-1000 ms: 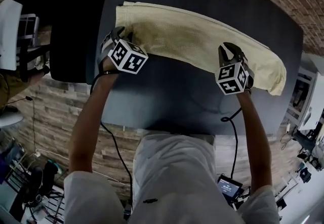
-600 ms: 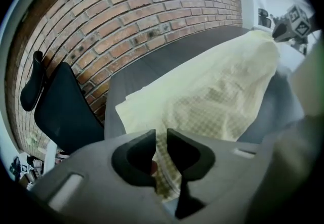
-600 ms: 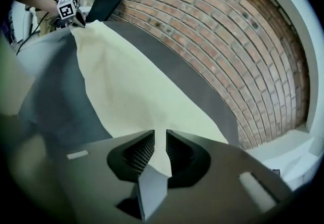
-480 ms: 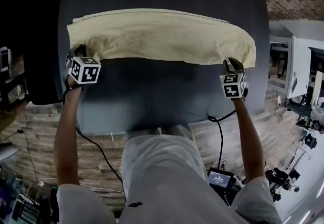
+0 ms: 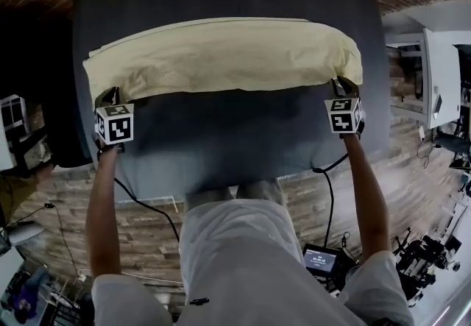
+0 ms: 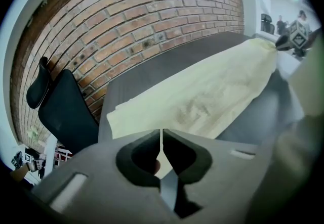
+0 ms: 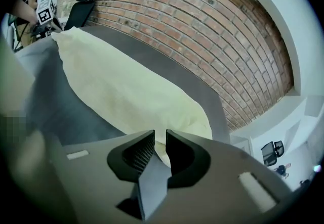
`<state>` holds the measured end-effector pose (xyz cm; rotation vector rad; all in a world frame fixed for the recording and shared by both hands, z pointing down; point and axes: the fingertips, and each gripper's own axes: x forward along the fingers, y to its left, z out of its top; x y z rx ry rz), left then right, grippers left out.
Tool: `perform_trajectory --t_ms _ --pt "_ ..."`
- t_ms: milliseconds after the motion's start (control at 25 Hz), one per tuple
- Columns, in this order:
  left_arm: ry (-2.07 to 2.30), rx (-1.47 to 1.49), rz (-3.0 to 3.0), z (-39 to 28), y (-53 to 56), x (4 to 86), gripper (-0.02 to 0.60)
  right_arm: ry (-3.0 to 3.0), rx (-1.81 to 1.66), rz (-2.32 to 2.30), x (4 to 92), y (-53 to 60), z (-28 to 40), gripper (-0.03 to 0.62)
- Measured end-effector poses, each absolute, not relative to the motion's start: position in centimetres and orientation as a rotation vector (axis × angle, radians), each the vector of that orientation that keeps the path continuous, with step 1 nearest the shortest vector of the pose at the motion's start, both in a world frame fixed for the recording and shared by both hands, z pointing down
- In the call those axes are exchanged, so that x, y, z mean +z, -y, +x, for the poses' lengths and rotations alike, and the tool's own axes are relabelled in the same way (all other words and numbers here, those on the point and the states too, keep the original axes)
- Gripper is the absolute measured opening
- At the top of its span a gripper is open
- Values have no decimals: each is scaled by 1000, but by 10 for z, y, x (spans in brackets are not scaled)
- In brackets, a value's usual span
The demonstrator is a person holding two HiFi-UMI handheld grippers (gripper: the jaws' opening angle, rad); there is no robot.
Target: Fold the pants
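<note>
Since a second ago: right gripper (image 5: 343, 84) gone from partway along the near edge out to the right end of the pants (image 5: 221, 56); left gripper (image 5: 110, 95) shifted only a little, now at the near left corner; head view also swung, so the table sits more centred. Left jaws: just been closing, now pinched tight on a thin edge of the pale yellow cloth, visible as a sliver between them in the left gripper view. Right jaws: clamped with a narrow gap, a thicker bunch of the same cloth caught between the ribbed faces in the right gripper view. Pants: folded lengthwise into one long band, lying left to right across the dark grey table (image 5: 221, 137), far edge flat, near edge gripped at both ends; whether the corners are raised off the tabletop, cannot tell. Arms stretched forward and well apart, one at each end of the band, marker cubes facing up. Black cables (image 5: 143, 203) hanging from the grippers past the near table edge. Brick wall (image 6: 152, 15) behind the table, black office chair (image 6: 66, 112) beside its left end. Small lit screen (image 5: 321, 260) low under the right arm, over the wooden floor (image 5: 154, 218).
</note>
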<state>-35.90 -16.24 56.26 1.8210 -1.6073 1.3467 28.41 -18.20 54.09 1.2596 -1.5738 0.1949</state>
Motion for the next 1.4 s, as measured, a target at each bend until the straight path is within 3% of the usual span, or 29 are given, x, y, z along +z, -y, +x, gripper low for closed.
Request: perform_trajectory --t_ms 320,800,1400 --pt "1556 1282 1918 -253 169 545 18 1633 234 1326 539 192 312 75" --pt "1448 1249 2072 -108 194 534 18 1732 239 1329 537 203 327 26" --pt "1320 1356 1992 -69 195 592 8 1771 393 1298 581 213 345 0"
